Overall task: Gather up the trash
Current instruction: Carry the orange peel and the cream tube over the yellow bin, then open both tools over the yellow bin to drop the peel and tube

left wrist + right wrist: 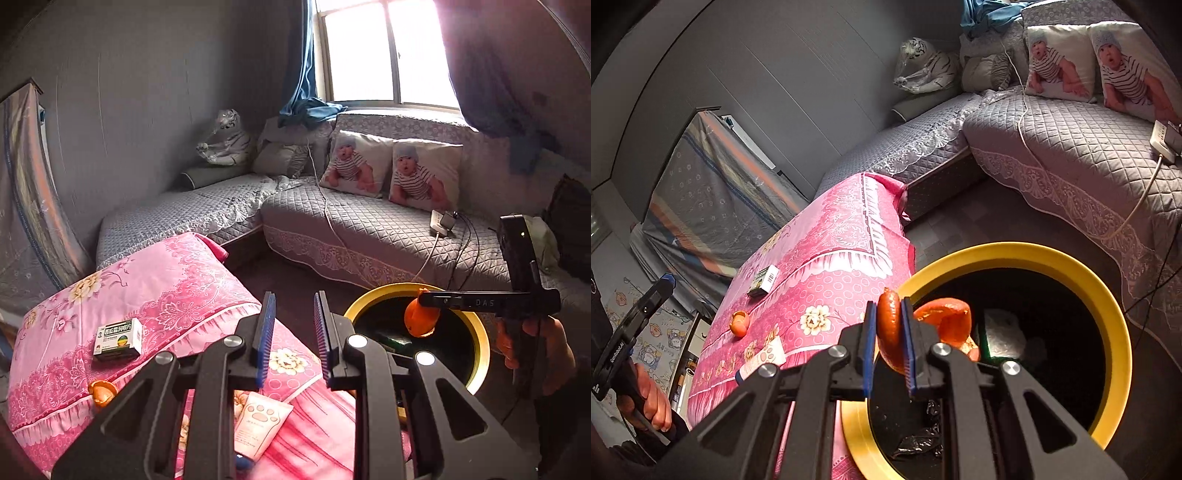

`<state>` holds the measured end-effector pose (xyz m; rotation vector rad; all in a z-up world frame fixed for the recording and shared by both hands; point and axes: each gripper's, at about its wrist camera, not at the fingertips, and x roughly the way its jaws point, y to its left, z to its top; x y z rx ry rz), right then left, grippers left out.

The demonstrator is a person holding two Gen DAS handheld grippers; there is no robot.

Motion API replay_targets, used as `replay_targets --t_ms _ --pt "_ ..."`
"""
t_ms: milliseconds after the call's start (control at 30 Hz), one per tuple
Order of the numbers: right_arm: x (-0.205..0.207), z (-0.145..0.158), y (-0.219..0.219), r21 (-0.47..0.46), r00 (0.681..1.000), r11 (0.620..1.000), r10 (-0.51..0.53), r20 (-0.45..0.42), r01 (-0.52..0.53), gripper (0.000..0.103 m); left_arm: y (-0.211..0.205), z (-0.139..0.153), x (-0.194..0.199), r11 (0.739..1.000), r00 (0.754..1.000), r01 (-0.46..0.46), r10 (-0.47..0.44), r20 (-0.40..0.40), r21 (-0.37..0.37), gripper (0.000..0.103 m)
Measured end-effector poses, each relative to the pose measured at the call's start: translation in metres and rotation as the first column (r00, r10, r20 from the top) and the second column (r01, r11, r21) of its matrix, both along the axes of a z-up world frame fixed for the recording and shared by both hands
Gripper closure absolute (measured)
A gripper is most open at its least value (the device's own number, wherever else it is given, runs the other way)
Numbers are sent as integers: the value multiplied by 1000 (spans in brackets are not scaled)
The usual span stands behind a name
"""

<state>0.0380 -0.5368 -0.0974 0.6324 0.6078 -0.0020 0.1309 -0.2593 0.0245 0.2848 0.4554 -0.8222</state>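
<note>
My right gripper (888,334) is shut on a piece of orange peel (942,321) and holds it over the mouth of the yellow-rimmed bin (1108,306). The left wrist view shows the same peel (421,319) hanging over the bin (480,350). My left gripper (294,332) is open and empty above the pink-covered table (166,288). On the table lie a small medicine box (118,338), another orange peel (100,393) and a paw-print tube (260,424).
A grey quilted corner sofa (351,229) stands behind the table and bin, with baby-print pillows (391,166), a power strip (439,221) and cables. A toy tiger (225,138) sits in the corner. Dark floor lies between table and sofa.
</note>
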Motion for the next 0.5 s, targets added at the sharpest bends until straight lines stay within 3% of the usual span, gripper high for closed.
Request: replay_targets --t_ms 67,133,200,233,400,500 --pt "-5 -5 -6 8 1000 1000 -9 -1 9 91 -3 -6 2 1000 1000 16 -15 -23 5 82" --pt "-10 -8 -9 18 1000 1000 -9 3 9 91 2 -17 7 999 997 43 -42 -58 23 75" --pt "-13 -11 -9 24 1000 1000 -4 2 4 91 13 -31 16 997 996 37 -32 -78 66 46" --pt "-13 -12 -9 25 1000 1000 0 1 0 91 20 -39 21 995 996 33 -25 -84 94 42" --pt "-15 -13 -4 28 1000 1000 10 6 -10 91 62 -94 44 966 981 42 9 -194 253 43" --pt "-13 -10 -1 24 1000 1000 15 3 -16 91 77 -120 51 949 972 41 33 -231 311 45"
